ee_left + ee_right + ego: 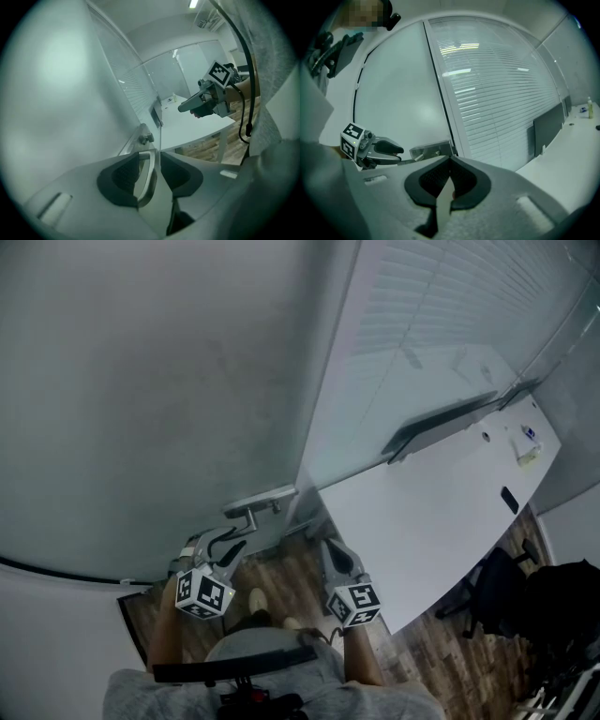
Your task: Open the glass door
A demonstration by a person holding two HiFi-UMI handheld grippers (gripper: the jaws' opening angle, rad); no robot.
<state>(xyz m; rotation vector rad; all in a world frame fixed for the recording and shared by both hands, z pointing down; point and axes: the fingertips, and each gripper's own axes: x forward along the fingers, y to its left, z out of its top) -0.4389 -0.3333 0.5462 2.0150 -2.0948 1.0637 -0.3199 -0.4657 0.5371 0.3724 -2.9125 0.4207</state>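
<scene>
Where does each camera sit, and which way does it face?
Head view: on the person's head, facing steeply down at the glass door, handle and desk; left gripper, right gripper, forearms show.
Left gripper view: on that gripper, along open jaws around the handle; right gripper shows.
Right gripper view: on that gripper, past closed jaws toward the door; left gripper shows.
Shared: all see the handle.

Frosted glass door (pixel 169 381), matt and smooth. Handle (pixel 251 512) of brushed metal with a dull sheen. Desk (pixel 441 512) white, smooth, faintly glossy. Floor (pixel 450 662) of brown wood-grain planks. Left gripper (pixel 150 153) of matt grey plastic; its pads (pixel 123 177) dark, finely ribbed.
</scene>
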